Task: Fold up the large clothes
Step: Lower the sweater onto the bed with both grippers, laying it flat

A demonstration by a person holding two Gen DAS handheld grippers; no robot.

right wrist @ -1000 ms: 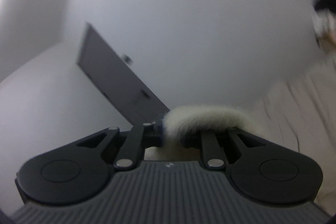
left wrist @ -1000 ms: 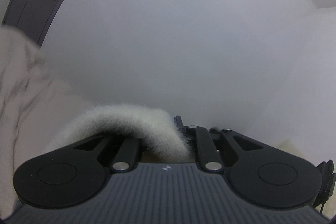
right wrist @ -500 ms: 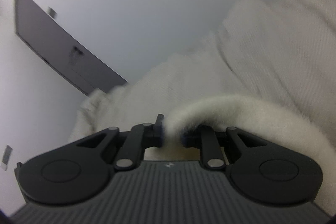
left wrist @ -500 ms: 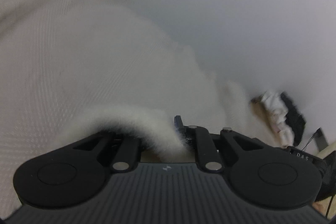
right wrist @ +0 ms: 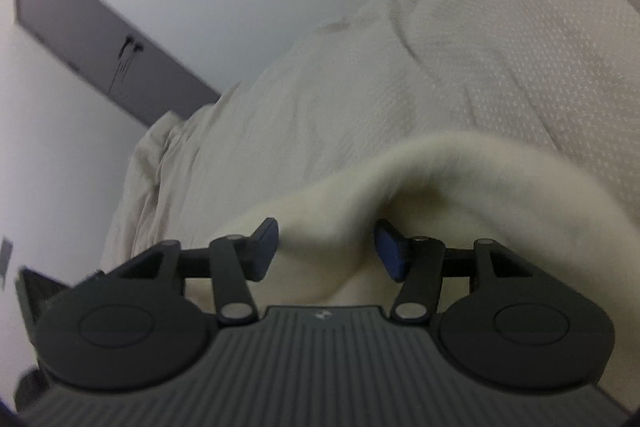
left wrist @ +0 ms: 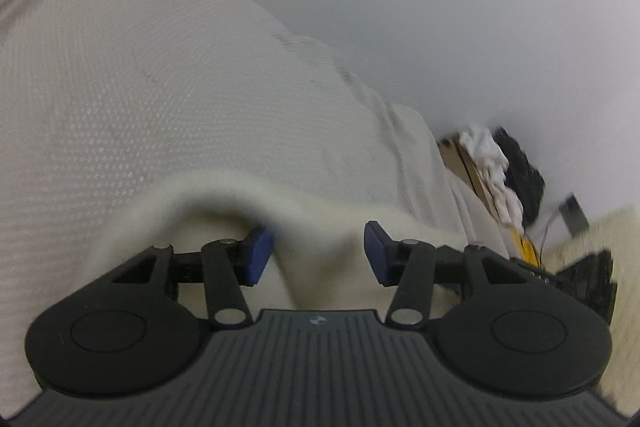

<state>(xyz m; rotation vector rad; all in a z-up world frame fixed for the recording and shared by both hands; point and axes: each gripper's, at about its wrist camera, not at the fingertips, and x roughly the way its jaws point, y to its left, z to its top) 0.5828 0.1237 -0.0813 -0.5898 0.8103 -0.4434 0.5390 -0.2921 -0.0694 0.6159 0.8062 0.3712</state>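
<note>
Your left gripper point(left wrist: 318, 253) has its jaws spread apart; a fuzzy cream hem point(left wrist: 224, 193) of the garment point(left wrist: 140, 75) drapes loosely between the blue pads point(left wrist: 258, 255), unclamped. Your right gripper point(right wrist: 326, 249) is likewise spread, with the same fleecy edge point(right wrist: 440, 163) lying slack between its pads point(right wrist: 390, 253). The waffle-knit cream garment extends ahead of both grippers. A grey door point(right wrist: 100, 39) stands at the right view's far left.
</note>
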